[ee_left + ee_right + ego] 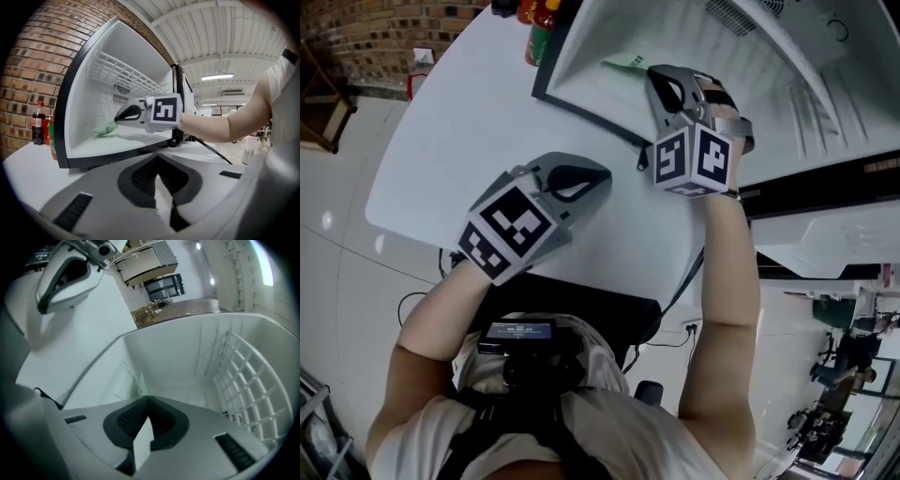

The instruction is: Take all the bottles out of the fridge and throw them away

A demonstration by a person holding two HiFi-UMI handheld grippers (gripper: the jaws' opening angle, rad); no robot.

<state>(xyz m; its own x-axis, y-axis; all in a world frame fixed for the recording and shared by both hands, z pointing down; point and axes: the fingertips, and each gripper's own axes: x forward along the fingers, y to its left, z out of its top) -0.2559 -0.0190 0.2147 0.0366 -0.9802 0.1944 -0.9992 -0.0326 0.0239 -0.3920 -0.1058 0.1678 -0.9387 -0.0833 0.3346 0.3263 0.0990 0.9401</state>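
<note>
Right tool [147, 400] closed inside fridge [89, 93], tips perhaps touching green bottle [105, 128]; left tool [159, 158] closed, empty.

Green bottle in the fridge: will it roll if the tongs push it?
Probably: the green bottle lies on its side on the smooth fridge floor, so a nudge could roll or slide it. It looks pale and thin, so likely light plastic that may squash when squeezed.

Fridge liner [164, 352] ahead of right gripper [147, 399] — smooth white plastic, slightly glossy; gripper shell matt grey, pads [130, 419] ribbed black.
</note>
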